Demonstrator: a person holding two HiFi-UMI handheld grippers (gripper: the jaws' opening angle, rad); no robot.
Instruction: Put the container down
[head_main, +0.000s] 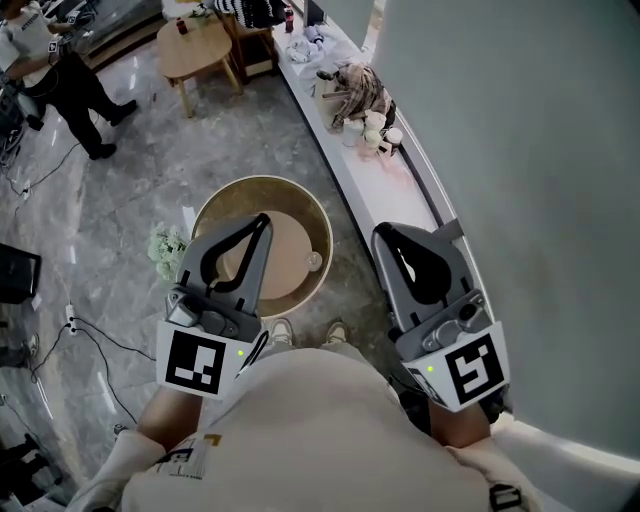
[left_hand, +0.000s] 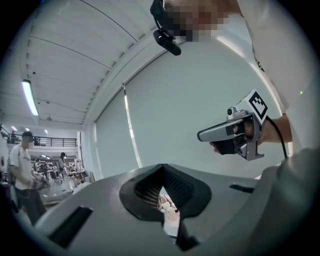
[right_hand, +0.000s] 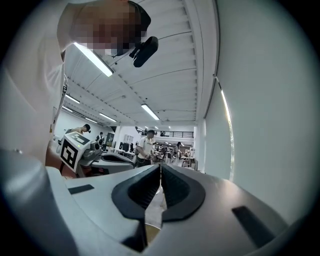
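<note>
Both grippers are raised in front of the person's chest, and neither holds anything. In the head view my left gripper hangs shut over a round tan wooden table with a raised rim. A small clear object lies on that table near its right edge. My right gripper is shut above the white ledge. The left gripper view shows its jaws closed with nothing between them, and the right gripper in the air beyond. In the right gripper view the jaws meet, empty. I cannot make out a container in either grip.
A long white ledge runs along the grey wall, carrying a plaid cloth and white cups. Pale green flowers lie on the marble floor left of the table. A wooden table and a standing person are farther back.
</note>
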